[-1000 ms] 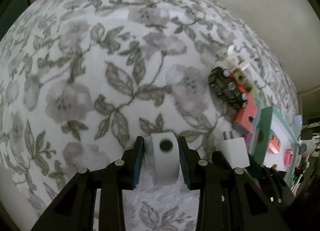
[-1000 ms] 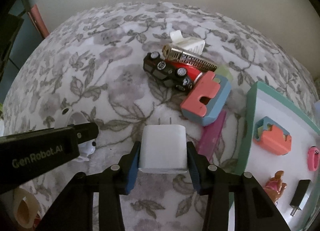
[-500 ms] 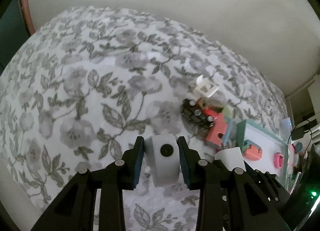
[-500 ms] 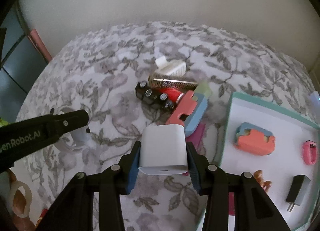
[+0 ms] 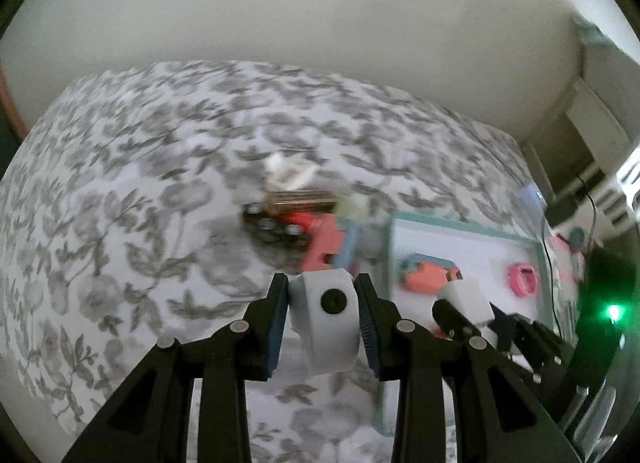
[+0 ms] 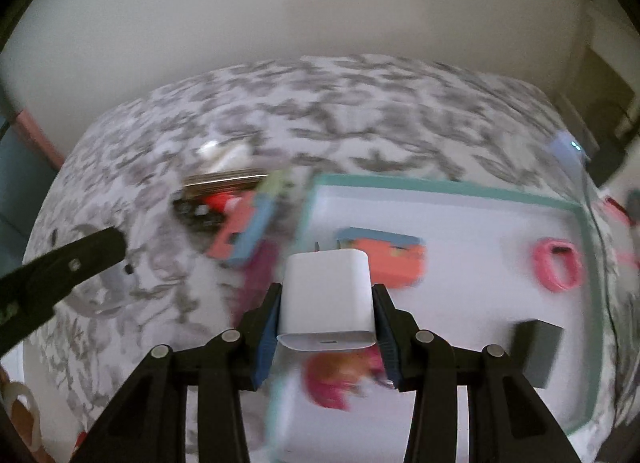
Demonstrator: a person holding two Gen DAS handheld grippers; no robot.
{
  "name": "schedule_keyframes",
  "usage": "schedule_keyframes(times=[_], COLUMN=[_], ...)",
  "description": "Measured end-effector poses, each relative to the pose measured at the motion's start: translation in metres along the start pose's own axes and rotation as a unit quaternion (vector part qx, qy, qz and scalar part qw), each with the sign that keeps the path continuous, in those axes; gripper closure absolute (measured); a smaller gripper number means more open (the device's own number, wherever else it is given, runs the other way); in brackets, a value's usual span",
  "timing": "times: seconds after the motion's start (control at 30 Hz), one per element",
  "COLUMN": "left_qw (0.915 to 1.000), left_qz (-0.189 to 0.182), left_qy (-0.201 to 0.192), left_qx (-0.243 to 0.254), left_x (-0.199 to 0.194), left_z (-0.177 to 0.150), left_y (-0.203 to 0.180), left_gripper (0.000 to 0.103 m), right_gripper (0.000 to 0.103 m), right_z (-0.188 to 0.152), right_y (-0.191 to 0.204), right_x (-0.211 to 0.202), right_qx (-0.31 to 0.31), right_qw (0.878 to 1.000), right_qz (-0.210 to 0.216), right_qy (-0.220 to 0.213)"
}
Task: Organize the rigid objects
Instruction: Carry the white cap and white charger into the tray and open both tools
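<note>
The right hand-held gripper pinches a white wall charger by its two broad flat sides, the blue pads pressed flush against them, the port end facing the camera and the prongs pointing away. It hangs in the air above the near left part of a white tray with a teal rim, which lies on the floral bedspread toward the bed's right side. The charger is a hard plastic block, light and stiff, with smooth glossy faces and rounded edges; the flat sides are the right place to hold, since the pads get full contact there. Gripped near a rounded edge it would likely slide out.

The left hand-held gripper is clamped on a white rounded plastic piece with a black round hole, taken across its narrow width. It is held off the bedspread, just left of the tray's left rim. It looks rigid and light as well, but its curved top gives the pads less to bite on, so a hold low on its straighter flanks seems safer.

Already inside the tray lie a coral and blue block, a pink ring-shaped piece, a dark grey adapter and an orange-pink toy near the front. A toy fire truck, another coral and blue block and a small white piece remain in a heap on the bedspread beside the tray's far left corner. Both views are blurred, so finer detail cannot be told.
</note>
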State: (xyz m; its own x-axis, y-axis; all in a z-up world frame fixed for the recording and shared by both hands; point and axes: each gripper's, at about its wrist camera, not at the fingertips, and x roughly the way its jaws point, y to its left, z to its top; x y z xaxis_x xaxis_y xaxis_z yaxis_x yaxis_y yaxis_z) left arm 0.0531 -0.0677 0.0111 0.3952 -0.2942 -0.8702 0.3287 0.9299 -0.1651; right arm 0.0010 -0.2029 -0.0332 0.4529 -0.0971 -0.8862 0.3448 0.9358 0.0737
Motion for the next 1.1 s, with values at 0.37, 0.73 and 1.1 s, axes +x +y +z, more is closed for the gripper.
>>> schedule_keyframes(times=[0.37, 0.73, 1.1], left_qw=[0.9946, 0.9832, 0.9755], left_qz=[-0.025, -0.048, -0.047], left_qy=[0.019, 0.061, 0.103], left_qx=[0.099, 0.165, 0.189], left_x=[0.014, 0.039, 0.062], left_z=[-0.023, -0.055, -0.074], left_y=[-0.094, -0.150, -0.165], left_gripper=[0.068, 0.068, 0.068], right_gripper=[0.057, 0.057, 0.057], right_z=[-0.009, -0.026, -0.034], right_y=[-0.108, -0.185, -0.191], right_x=[-0.013, -0.022, -0.003], right_qx=[0.139, 0.214, 0.217], right_qw=[0.990, 0.969, 0.968], right_qz=[-0.036, -0.122, -0.120], right_qy=[0.001, -0.001, 0.029])
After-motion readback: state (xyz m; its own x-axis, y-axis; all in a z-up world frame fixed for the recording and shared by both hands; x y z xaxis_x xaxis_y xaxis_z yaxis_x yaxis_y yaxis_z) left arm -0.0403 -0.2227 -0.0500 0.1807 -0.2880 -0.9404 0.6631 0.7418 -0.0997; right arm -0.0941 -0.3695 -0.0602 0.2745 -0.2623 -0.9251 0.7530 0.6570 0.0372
